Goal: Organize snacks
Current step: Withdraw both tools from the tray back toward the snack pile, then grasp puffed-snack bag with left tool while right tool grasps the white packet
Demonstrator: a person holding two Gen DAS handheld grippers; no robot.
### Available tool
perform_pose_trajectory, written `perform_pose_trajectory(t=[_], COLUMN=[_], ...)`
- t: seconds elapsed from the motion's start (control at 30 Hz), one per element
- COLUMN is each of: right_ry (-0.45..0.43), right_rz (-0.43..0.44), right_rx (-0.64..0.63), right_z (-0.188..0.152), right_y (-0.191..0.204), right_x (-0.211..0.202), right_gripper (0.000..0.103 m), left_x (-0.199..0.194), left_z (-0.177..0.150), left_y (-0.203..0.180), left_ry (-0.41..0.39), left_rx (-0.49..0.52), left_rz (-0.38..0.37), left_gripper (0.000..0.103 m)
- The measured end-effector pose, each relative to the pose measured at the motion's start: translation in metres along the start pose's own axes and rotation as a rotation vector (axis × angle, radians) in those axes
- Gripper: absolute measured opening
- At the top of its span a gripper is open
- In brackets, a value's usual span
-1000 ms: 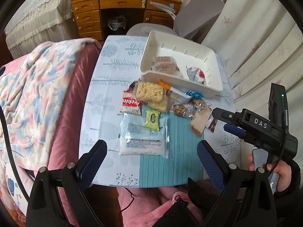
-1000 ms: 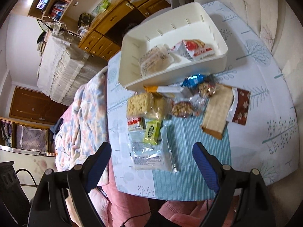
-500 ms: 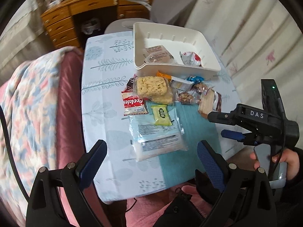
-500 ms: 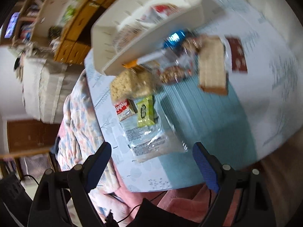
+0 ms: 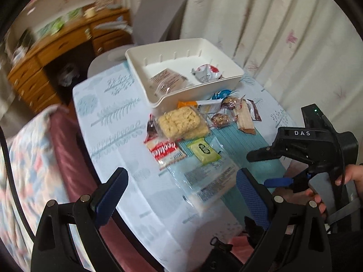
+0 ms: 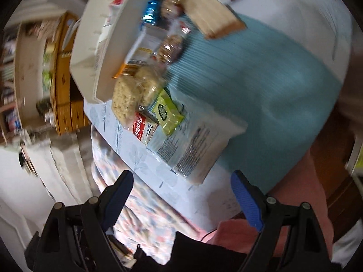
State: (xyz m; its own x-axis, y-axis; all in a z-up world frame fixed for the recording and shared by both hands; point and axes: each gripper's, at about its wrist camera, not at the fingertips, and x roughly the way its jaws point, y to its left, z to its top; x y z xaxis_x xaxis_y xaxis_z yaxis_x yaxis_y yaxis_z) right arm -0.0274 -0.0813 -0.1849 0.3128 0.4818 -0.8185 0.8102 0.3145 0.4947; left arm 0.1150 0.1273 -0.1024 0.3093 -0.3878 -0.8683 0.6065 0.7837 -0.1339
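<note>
Both grippers hang over the near edge of the table (image 5: pixel 106 104) with nothing in them. The left gripper (image 5: pixel 181 195) has its tongs spread wide, and so does the right gripper (image 6: pixel 181 195); from the left wrist view the right one shows up at the right side, held by a hand (image 5: pixel 317 199).

The snacks sit in a loose pile around the middle of the table, partly on a teal mat (image 6: pixel 261 86). A big clear bag (image 5: pixel 208 181) lies nearest the grippers, with a green packet (image 5: pixel 204 151) on its far end and a red and white cookie pack (image 5: pixel 165 151) just beside it. Behind those are noodle blocks (image 5: pixel 179 120) touching the white bin (image 5: pixel 140 56) at the far edge. The bin already holds a brown packet (image 5: pixel 169 80) and a silver and red one (image 5: pixel 206 72).
</note>
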Motion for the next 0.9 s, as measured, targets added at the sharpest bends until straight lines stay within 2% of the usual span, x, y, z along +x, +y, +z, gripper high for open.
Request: perform_pose_trajectory(t=[0.2,0.47,0.63,0.9], right_ry=[0.01,0.017,0.06,0.04], right_rz=[0.004,-0.024,-0.038,-0.039], right_rx=[0.107,0.224,0.328,0.461], right_z=[-0.009,-0.005,0.001,0.009], right_y=[-0.004,-0.005,-0.009,-0.015], right_x=[0.017,0.046,0.069,0.091], right_gripper=[0.088,0.088,0.088,0.088], left_x=[0.017,0.055,0.082,0.126], left_z=[0.012,0.027,0.035,0.051], left_y=[0.006,0.006,0.005,0.004], left_ry=[-0.033,-0.083,-0.082,-0.058], left_rx=[0.116,0.263,0.341,0.418], left_rz=[0.024,0.063,0.049,0.011], left_gripper=[0.095,0.095,0.095,0.095])
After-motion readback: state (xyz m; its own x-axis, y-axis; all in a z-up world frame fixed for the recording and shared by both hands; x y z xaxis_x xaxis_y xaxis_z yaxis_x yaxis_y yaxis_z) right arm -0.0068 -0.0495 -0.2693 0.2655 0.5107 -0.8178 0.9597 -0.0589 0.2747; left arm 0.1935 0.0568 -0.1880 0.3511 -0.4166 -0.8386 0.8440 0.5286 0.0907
